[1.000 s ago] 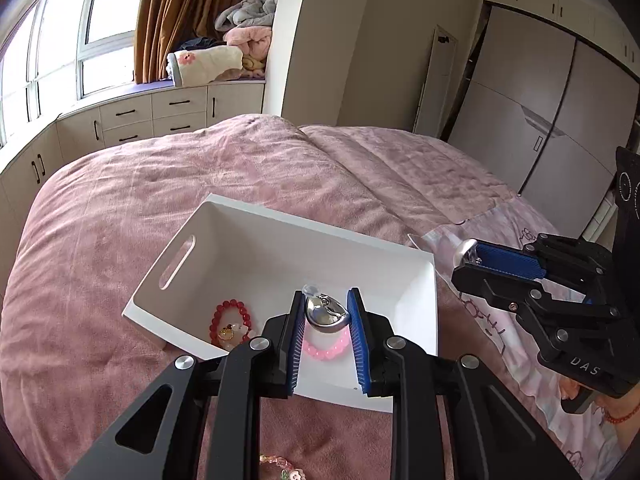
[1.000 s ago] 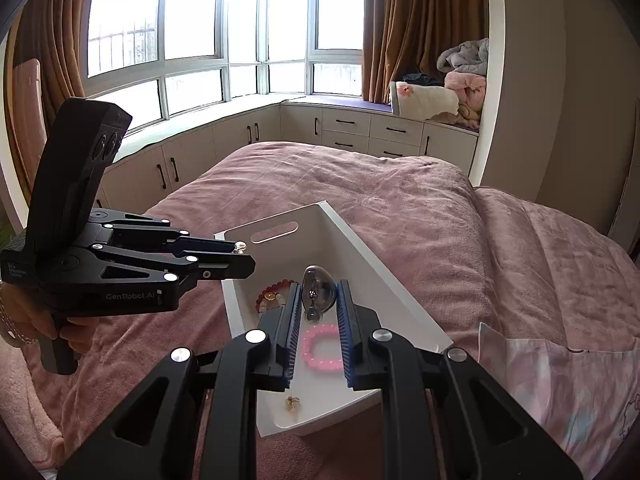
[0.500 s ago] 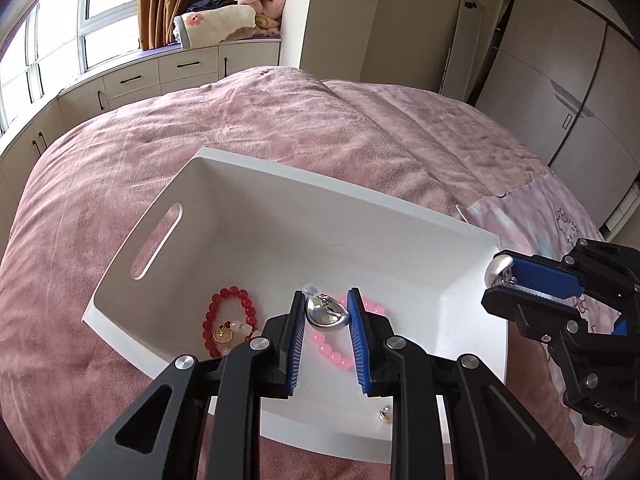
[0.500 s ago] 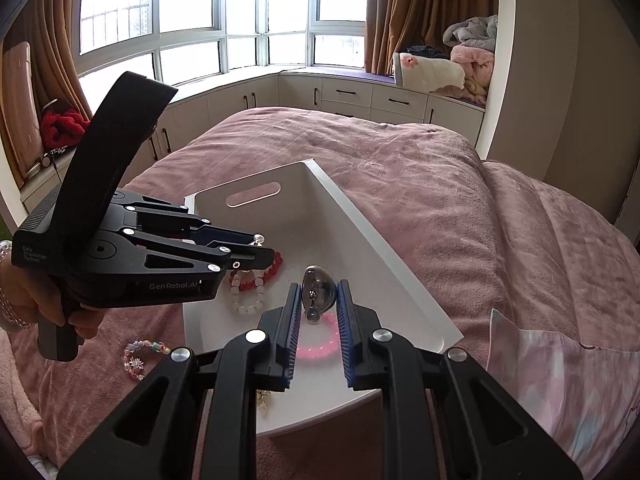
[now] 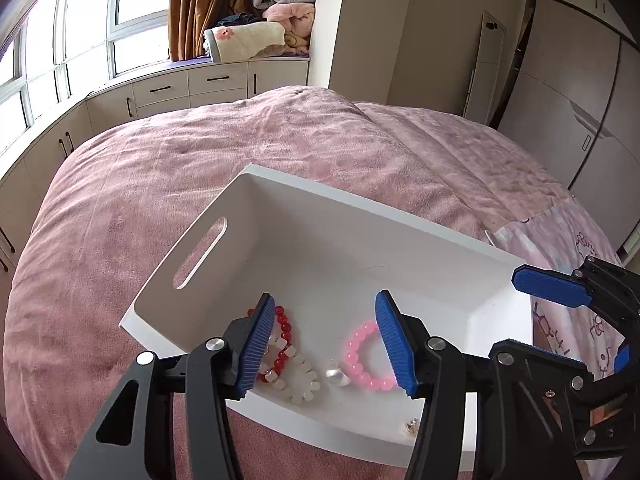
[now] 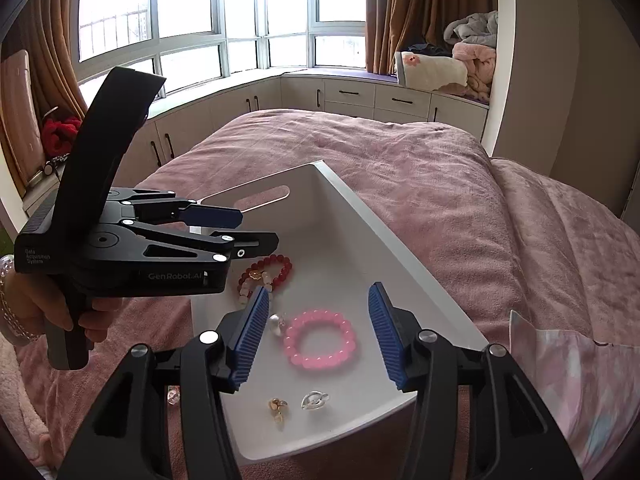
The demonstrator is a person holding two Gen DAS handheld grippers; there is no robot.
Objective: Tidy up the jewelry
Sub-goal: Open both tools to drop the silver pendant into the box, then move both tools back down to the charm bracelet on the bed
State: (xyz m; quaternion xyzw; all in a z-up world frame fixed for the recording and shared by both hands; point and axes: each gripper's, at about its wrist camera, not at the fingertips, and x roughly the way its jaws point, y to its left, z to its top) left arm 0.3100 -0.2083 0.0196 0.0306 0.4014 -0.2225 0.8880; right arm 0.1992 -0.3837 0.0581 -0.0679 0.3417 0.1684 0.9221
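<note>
A white bin (image 5: 320, 208) (image 6: 400, 252) lies on the pink bed. Inside lie a pink bead bracelet (image 5: 366, 354) (image 6: 320, 338), a red bead bracelet (image 5: 285, 330) (image 6: 266, 270), a whitish bead bracelet (image 5: 302, 380), a silver pearl piece (image 5: 336, 378) (image 6: 275, 323), a silver earring (image 6: 315, 400) and a gold earring (image 6: 277, 406) (image 5: 412, 425). My left gripper (image 5: 324, 346) (image 6: 250, 228) is open and empty over the bin's near side. My right gripper (image 6: 316, 338) (image 5: 560, 320) is open and empty above the pink bracelet.
A pale bead bracelet (image 6: 173, 394) lies on the pink bedspread (image 5: 160, 184) beside the bin. A patterned pillow (image 6: 560, 380) is at the right. Window cabinets (image 6: 360, 96) and folded blankets (image 5: 256, 36) stand behind; a wardrobe (image 5: 580, 112) is far right.
Both grippers opened and let go of the silver pieces they held; these now lie in the bin. Both grippers moved in over the bin.
</note>
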